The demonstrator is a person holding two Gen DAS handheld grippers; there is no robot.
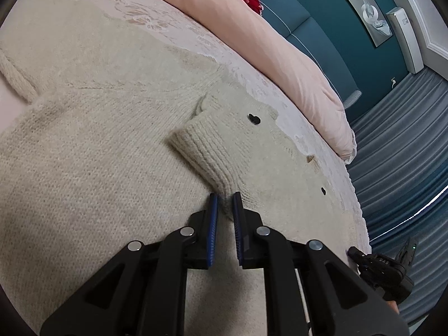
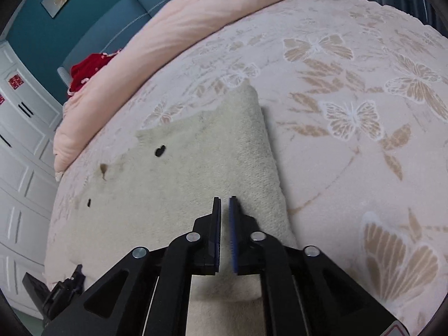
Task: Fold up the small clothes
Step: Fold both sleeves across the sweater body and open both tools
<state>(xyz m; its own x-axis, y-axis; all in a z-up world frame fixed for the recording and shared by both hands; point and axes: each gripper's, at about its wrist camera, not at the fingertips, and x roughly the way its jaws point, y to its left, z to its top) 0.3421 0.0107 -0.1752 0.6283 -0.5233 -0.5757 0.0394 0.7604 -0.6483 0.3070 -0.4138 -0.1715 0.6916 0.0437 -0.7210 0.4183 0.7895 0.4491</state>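
Observation:
A cream knitted sweater lies flat on the bed, with small black marks on it. One sleeve is folded in over the body; its ribbed cuff lies just ahead of my left gripper. The left jaws stand a narrow gap apart, empty, at the cuff's near corner. In the right wrist view the sweater runs up the middle. My right gripper hovers over its folded right edge, jaws nearly together with a thin gap, nothing visibly between them.
The bed cover is pink with butterfly patterns. A pink duvet is bunched along the far side, with a red garment by it. White cabinets stand left, grey curtains right.

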